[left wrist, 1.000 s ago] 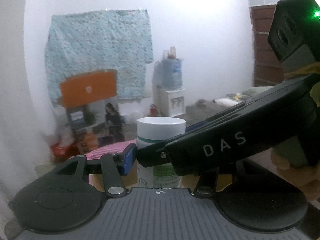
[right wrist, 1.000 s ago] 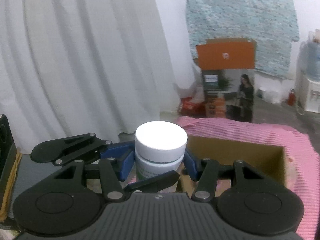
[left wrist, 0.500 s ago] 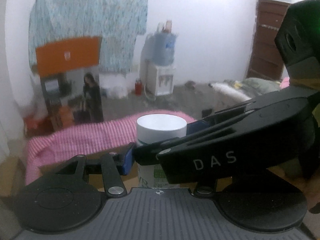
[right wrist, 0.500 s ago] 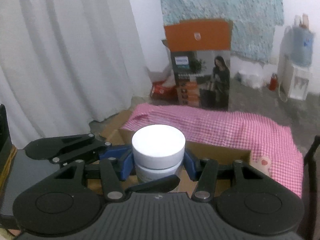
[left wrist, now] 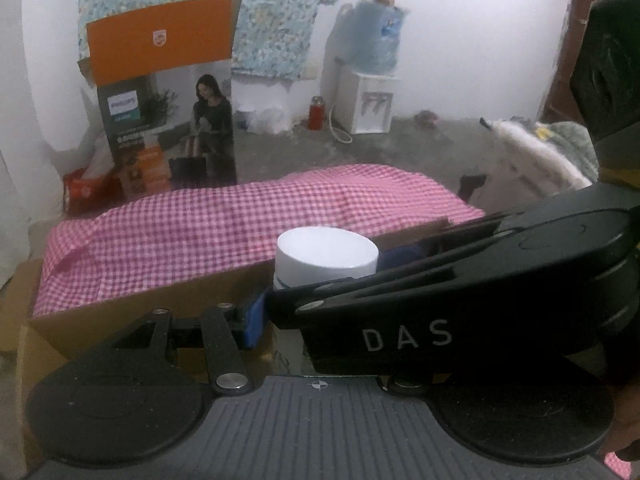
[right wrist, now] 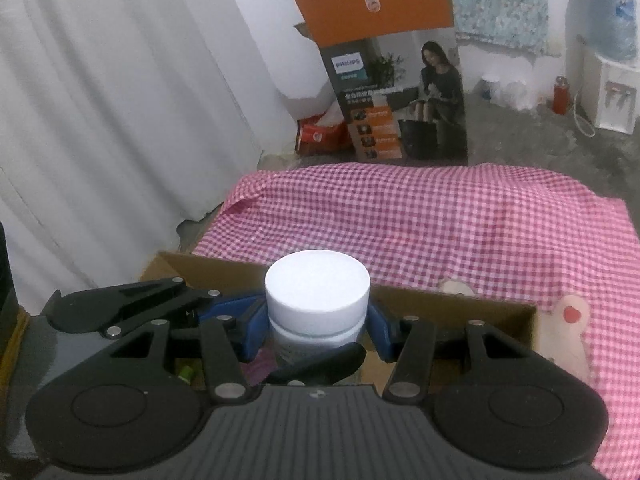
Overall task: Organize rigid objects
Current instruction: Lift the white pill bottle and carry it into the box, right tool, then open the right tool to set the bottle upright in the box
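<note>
I have both grippers on one white-capped jar [right wrist: 317,300]. In the right wrist view my right gripper [right wrist: 316,326] has its blue pads [right wrist: 252,326] pressed on either side of the jar just under the cap, so its jaws are clamped on it. My left gripper [right wrist: 218,312] reaches in from the left of that view, its blue pad against the same jar. From the left wrist view I see the jar [left wrist: 326,258] with my left blue pad [left wrist: 254,316] at its left side, but the right gripper's black body [left wrist: 460,304], marked DAS, covers the far side; I take the left jaws as clamped on the jar too. The jar is held upright over an open cardboard box [right wrist: 440,308], just inside its far wall. Beyond the box lies a pink checked cloth [right wrist: 420,216]. A tall printed carton [right wrist: 394,76] stands on the floor behind the cloth.
</note>
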A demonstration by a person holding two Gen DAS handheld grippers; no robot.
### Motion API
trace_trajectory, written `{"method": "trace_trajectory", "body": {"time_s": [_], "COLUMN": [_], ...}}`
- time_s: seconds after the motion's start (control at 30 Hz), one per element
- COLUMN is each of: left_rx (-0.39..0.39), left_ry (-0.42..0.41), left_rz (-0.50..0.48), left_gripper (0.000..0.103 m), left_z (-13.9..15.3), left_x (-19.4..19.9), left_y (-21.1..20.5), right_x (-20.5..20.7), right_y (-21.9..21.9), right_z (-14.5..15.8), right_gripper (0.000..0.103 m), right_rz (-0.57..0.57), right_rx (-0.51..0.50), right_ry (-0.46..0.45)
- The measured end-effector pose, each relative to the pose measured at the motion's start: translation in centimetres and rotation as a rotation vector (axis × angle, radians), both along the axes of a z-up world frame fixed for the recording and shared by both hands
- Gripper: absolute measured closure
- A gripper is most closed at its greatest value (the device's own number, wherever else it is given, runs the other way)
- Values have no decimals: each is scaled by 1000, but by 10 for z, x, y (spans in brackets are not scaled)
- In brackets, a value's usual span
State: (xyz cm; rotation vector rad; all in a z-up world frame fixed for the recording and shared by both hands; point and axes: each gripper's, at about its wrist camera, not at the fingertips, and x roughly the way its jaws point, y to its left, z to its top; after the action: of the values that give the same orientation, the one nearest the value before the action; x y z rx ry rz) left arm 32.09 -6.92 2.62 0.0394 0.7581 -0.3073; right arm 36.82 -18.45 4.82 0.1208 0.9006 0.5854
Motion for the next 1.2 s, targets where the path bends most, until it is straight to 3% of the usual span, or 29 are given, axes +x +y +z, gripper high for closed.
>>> {"method": "trace_trajectory", "body": {"time_s": [0.27, 0.57, 0.7, 1.2], "left_rx": [28, 29, 26, 13], "left_ry": [58, 96, 89, 80], "left_rz": [3, -14, -13, -30], "left_gripper": [48, 37, 31, 29], "left_z": [-5, -7, 0, 16], "left_x": [8, 0, -7, -49], "left_y": [-6, -12, -13, -6], "right_x": [10, 3, -3, -54], "right_y": [4, 5, 4, -36], "right_z": [-8, -15, -8, 37], "right_gripper": [47, 45, 36, 36], "right_rz": [27, 32, 30, -53], "right_rx": [-8, -67, -79, -91], "right_ry": [13, 10, -7, -68]}}
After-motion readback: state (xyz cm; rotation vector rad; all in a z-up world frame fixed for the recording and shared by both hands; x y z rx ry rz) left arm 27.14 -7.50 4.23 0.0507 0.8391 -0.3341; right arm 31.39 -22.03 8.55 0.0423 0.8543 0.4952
